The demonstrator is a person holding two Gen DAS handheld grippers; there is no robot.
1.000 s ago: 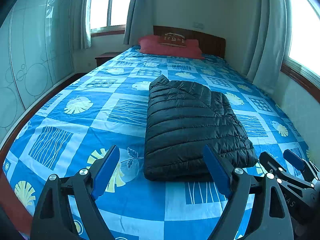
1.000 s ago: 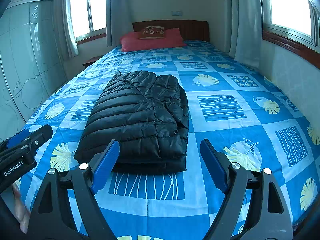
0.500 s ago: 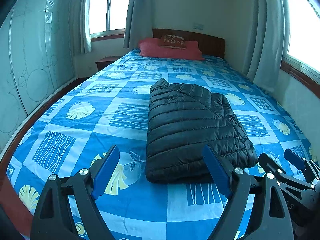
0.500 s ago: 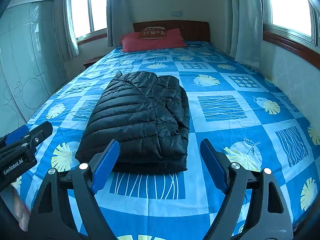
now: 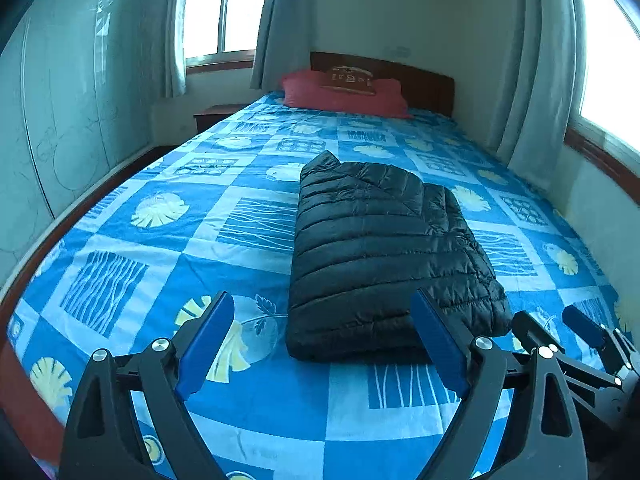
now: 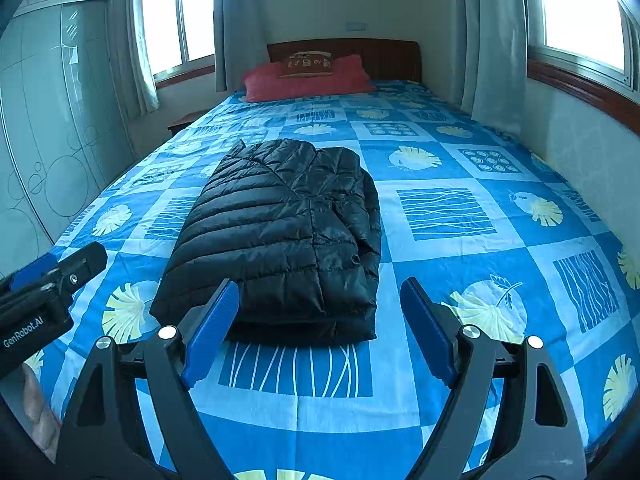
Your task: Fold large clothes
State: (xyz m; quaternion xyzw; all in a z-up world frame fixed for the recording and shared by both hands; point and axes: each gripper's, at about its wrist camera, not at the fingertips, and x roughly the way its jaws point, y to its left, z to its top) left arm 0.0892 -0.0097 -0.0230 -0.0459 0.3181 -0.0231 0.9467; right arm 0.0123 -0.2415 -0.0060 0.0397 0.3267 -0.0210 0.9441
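Black folded puffer jacket (image 5: 384, 256) lies on the blue bedspread (image 5: 160, 264), red pillow (image 5: 344, 90) beyond, both the left gripper (image 5: 320, 340) and right gripper (image 6: 320, 328) spread wide, empty.

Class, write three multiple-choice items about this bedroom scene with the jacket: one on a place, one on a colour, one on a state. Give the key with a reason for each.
1. Where does the black jacket lie?
A. on the bed
B. on the floor
C. on the pillow

2. What colour is the pillow at the headboard?
A. white
B. red
C. green

3. How is the jacket now?
A. hung up
B. spread flat with sleeves out
C. folded into a compact bundle

Key: 1 A, it rests on the blue patterned bedcover. 2 B, it shows red in both views. 3 C, its layers are stacked, and the left gripper and right gripper are open, apart from it.
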